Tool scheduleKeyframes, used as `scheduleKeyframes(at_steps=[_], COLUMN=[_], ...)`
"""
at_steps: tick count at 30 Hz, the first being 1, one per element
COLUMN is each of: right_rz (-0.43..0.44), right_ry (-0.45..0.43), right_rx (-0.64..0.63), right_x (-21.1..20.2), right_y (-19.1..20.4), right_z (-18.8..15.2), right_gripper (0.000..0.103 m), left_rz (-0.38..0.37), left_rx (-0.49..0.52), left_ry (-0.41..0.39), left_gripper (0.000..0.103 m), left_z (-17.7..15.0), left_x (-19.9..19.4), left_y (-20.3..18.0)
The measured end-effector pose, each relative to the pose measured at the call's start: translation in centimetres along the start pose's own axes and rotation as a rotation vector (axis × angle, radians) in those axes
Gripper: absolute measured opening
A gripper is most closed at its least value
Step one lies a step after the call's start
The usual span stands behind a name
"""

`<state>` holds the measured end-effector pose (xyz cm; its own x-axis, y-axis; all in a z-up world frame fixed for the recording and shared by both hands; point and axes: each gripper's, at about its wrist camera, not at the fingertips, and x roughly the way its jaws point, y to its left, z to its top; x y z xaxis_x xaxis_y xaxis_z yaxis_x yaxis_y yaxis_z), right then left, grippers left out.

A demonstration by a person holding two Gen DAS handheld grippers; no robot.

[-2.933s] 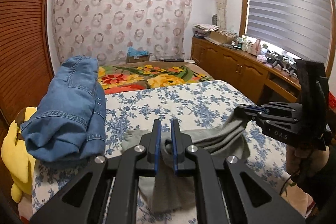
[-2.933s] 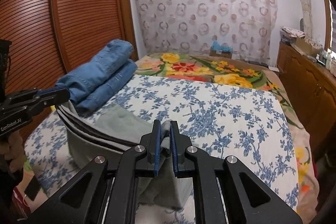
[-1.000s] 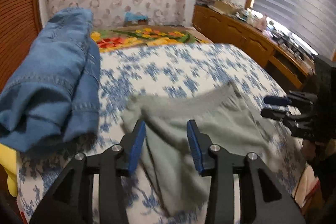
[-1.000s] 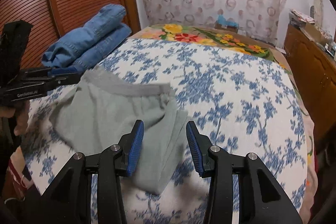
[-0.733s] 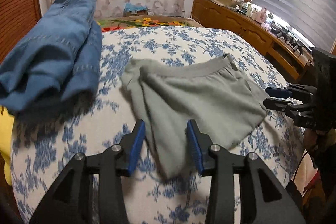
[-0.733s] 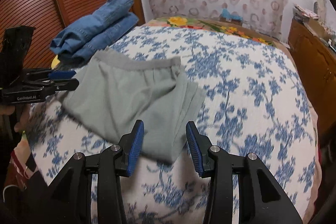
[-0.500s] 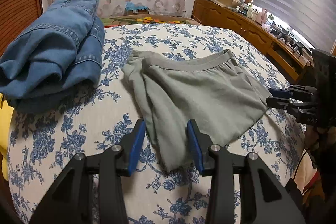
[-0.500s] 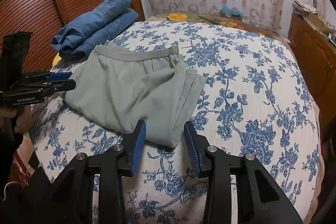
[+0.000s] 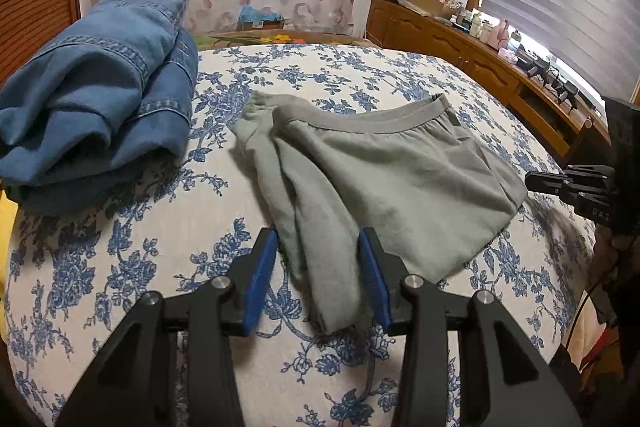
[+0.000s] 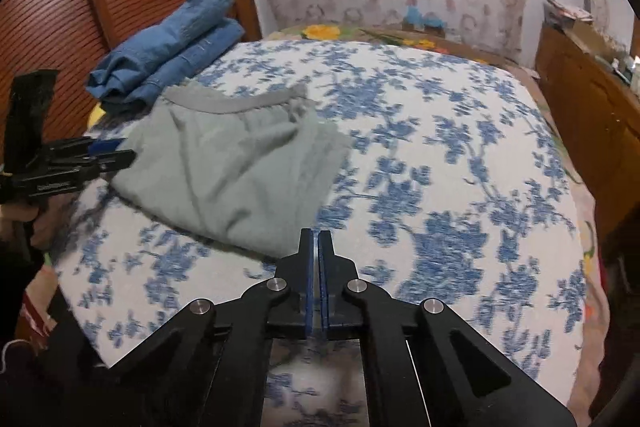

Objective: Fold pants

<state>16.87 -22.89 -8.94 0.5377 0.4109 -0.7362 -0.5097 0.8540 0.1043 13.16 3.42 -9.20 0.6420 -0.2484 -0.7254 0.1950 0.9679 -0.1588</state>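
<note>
Spread left gripper (image 9: 318,267) straddles the pants (image 9: 380,179) corner; right gripper (image 10: 319,263), pressed together and empty, sits beside them. Pinch every layer.

Matt grey cloth pants (image 9: 384,183), rough blue denim jeans (image 9: 100,95), printed cotton-ish bedspread (image 10: 440,155), glossy wood cabinet (image 9: 448,43).

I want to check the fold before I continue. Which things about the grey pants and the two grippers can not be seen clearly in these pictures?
- Left wrist view: the near end of the grey pants lies between the open left gripper; its hem is blurred.
- Right wrist view: the shut right gripper covers the pants' nearest corner; contact cannot be told.
- Both views: the layers under the top fold are hidden.
- Right wrist view: the bedspread is blurred.
</note>
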Motion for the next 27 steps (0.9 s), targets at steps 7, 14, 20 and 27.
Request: scheduleKeyframes(at_steps=[7,14,20,27], right_rz=[0.061,0.089,0.086,0.038], right_ry=[-0.057,-0.027,0.016,-0.054], right_rx=[0.021,0.01,0.005,-0.004], right_x=[-0.9,0.7,1.7,-0.5], right_y=[0.4,1.8,1.9,1.1], right_z=[0.8,1.2,0.7,0.8], right_gripper=[0.001,0.026,0.006,0.0], left_rz=[-0.005,-0.005,-0.005,-0.005], left_rx=[-0.004,-0.005,-0.005,-0.004], left_ry=[-0.002,-0.003,-0.003,-0.003], left_gripper=[0.043,0.043,0.043,0.043], left_z=[0.0,0.0,0.0,-0.1], left_x=[0.0,0.1,0.1,0.1], left_y=[0.0,0.1,0.1,0.1])
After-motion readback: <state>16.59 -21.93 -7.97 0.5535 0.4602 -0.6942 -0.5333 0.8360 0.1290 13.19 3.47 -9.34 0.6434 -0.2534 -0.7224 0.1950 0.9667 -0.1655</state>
